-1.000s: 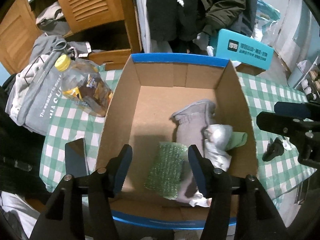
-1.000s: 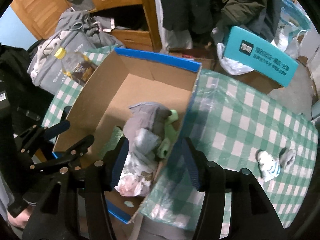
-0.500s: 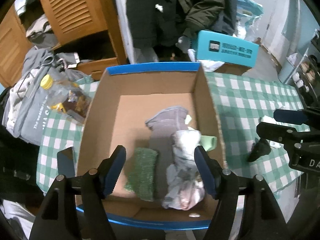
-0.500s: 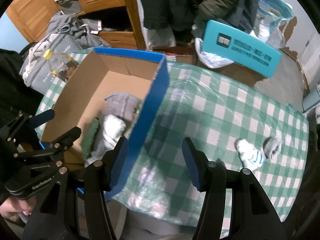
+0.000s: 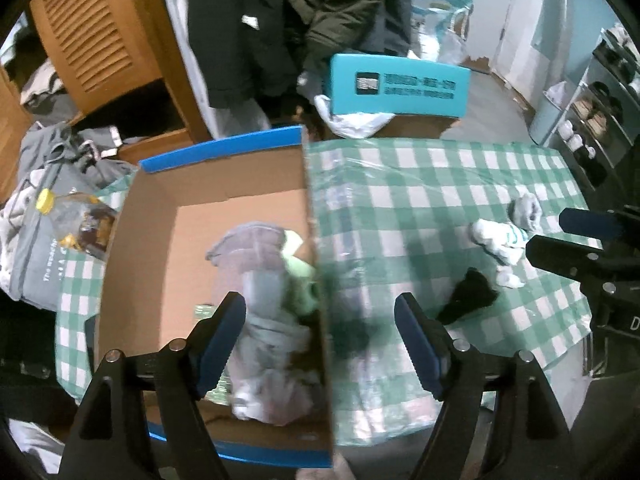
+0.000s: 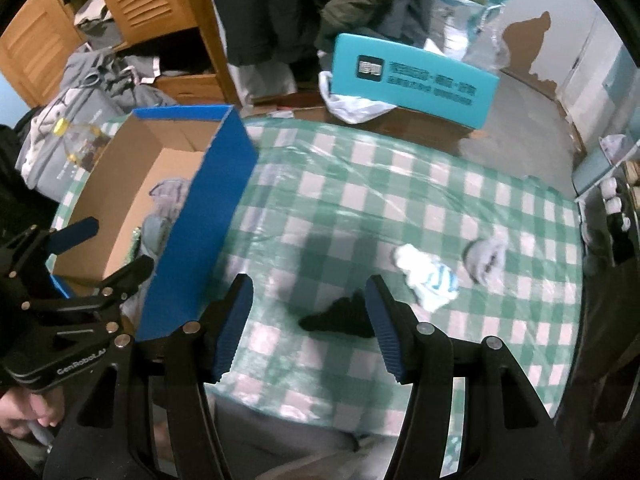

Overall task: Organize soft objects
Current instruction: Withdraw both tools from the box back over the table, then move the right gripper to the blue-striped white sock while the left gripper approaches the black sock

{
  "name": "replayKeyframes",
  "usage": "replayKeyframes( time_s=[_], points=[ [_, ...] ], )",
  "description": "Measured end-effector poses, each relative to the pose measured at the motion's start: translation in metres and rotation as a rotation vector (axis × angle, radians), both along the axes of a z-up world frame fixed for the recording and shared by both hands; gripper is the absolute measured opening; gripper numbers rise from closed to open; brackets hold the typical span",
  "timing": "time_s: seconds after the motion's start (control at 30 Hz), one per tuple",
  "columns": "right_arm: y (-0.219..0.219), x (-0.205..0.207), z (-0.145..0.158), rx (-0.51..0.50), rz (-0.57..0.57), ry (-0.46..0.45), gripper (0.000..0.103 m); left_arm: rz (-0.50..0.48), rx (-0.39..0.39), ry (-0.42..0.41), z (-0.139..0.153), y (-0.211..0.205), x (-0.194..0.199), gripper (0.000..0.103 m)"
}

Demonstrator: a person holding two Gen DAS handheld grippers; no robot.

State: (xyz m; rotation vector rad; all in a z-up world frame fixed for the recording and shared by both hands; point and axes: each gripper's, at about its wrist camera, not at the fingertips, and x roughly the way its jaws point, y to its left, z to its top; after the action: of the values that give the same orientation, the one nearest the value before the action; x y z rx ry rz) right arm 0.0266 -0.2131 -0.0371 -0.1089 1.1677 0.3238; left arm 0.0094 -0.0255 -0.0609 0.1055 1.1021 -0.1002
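Note:
A cardboard box (image 5: 168,200) with a blue rim stands on the left of the green checked tablecloth (image 5: 420,200). In it lie a grey cloth (image 5: 256,248), something pale green (image 5: 300,272) and other soft pieces. My left gripper (image 5: 320,336) hovers over the box's right wall, its jaws opening with nothing held between them. On the cloth to the right lie a black sock (image 6: 336,318), a white striped sock (image 6: 426,276) and a grey sock (image 6: 486,258). My right gripper (image 6: 308,312) is open above the black sock and apart from it.
A teal carton (image 6: 412,76) sits on a brown box beyond the table's far edge. A yellow-capped bottle (image 5: 76,220) and a grey tote bag (image 5: 36,264) lie left of the box. Behind are a wooden cupboard (image 5: 92,32) and hanging coats (image 5: 300,12).
Both grippers have swung right, from above the box's inside toward the checked cloth. The left jaws have spread wider. The three socks now show in both views.

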Motion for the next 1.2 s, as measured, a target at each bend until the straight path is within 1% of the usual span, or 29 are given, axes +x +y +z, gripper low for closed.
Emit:
replayKeyframes(
  time_s=[0.07,0.17,0.27,0.4,0.6,0.7,0.83,1.03,1.2],
  points=[
    [-0.013,-0.001,-0.002,-0.011,-0.021,-0.002,0.058,-0.006,-0.009,0.012,-0.001,-0.009,0.001,0.078],
    [-0.033,0.0,-0.01,0.002,-0.067,0.025,0.058,-0.019,-0.003,0.021,-0.002,-0.024,0.003,0.079],
    [-0.046,0.0,-0.013,0.011,-0.096,0.03,0.058,-0.038,0.005,0.021,-0.003,-0.041,0.006,0.081],
    [-0.059,-0.003,-0.019,0.006,-0.108,0.038,0.058,-0.064,0.029,0.043,-0.012,-0.061,0.007,0.081],
    [-0.07,0.0,-0.022,0.014,-0.118,0.042,0.058,-0.093,0.043,0.059,-0.02,-0.081,0.01,0.081],
    [-0.075,0.001,-0.026,0.005,-0.117,0.04,0.058,-0.102,0.047,0.067,-0.023,-0.088,0.011,0.081],
    [-0.083,0.003,-0.035,0.003,-0.134,0.063,0.058,-0.104,0.041,0.08,-0.028,-0.092,0.013,0.082],
    [-0.094,0.004,-0.034,-0.002,-0.151,0.047,0.058,-0.131,0.072,0.103,-0.041,-0.11,0.015,0.082],
    [-0.107,0.003,-0.049,-0.033,-0.154,0.07,0.058,-0.146,0.065,0.099,-0.04,-0.12,0.017,0.083]
  ],
)
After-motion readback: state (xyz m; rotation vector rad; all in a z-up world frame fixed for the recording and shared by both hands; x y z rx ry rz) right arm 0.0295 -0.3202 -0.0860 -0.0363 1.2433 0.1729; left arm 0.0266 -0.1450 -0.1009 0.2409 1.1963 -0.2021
